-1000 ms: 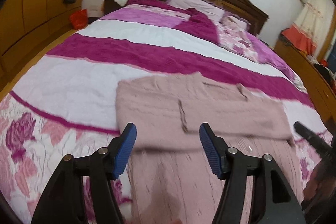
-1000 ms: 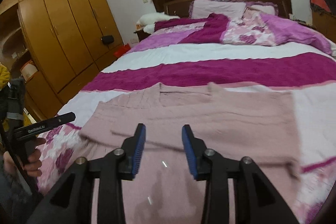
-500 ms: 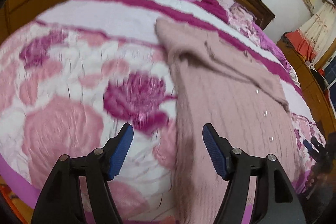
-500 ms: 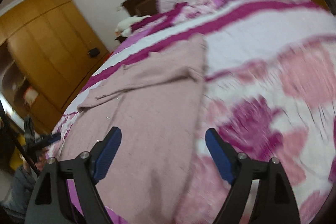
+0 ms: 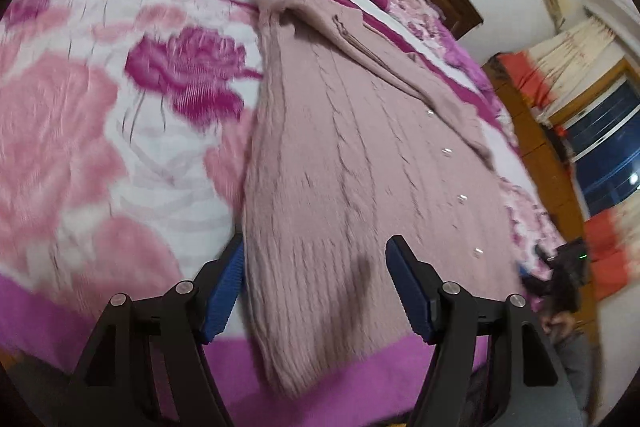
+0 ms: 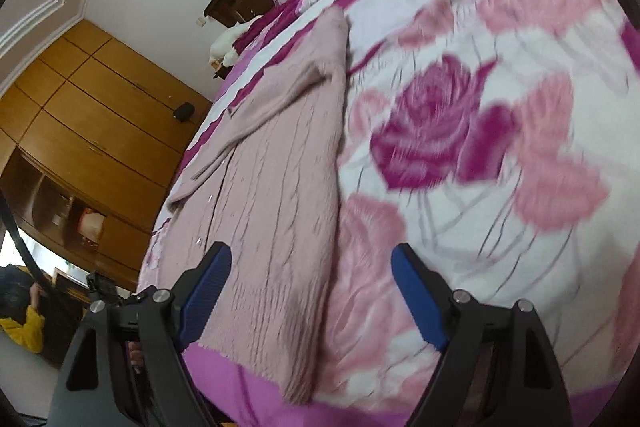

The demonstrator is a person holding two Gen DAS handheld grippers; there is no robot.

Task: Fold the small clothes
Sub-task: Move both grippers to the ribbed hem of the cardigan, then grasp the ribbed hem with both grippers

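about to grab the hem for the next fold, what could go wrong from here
The pink sweater hem hangs over the bed's edge, so a pinch by the open left gripper or right gripper may drag it off. The folded sleeve lies loose and could slip. The bedspread might get pinched too.

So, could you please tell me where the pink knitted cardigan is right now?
The pink knitted cardigan lies flat on the floral bedspread, its hem at the bed's near edge. In the left wrist view it is centre-right; in the right wrist view, centre-left.
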